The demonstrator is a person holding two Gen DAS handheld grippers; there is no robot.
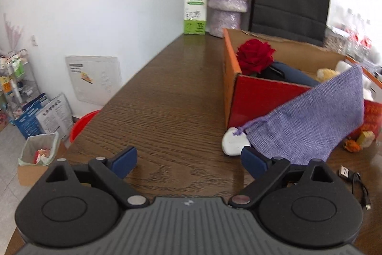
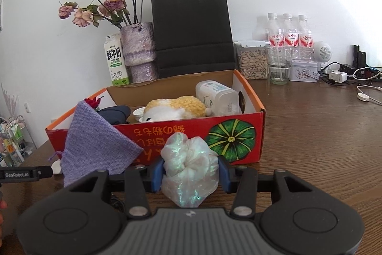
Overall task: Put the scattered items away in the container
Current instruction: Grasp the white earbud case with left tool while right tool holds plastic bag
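Observation:
A red and orange cardboard box (image 2: 181, 135) stands on the wooden table and also shows in the left wrist view (image 1: 262, 97). Inside lie a yellow plush toy (image 2: 174, 109), a white jar (image 2: 217, 97), a dark pouch (image 2: 114, 114) and a red rose (image 1: 255, 55). A purple knit pouch (image 2: 95, 147) leans against the box front; it also shows in the left wrist view (image 1: 310, 121). My right gripper (image 2: 191, 171) is shut on an iridescent sheer bag (image 2: 191, 166) just before the box. My left gripper (image 1: 188, 159) is open and empty over bare table, left of the pouch.
A white pebble-like item (image 1: 232, 141), a black USB cable (image 1: 355, 181) and small orange items (image 1: 358, 142) lie on the table. A milk carton (image 2: 115, 59), vase of dried roses (image 2: 139, 54), black paper bag (image 2: 193, 30), bottles (image 2: 289, 35) and jars stand behind the box.

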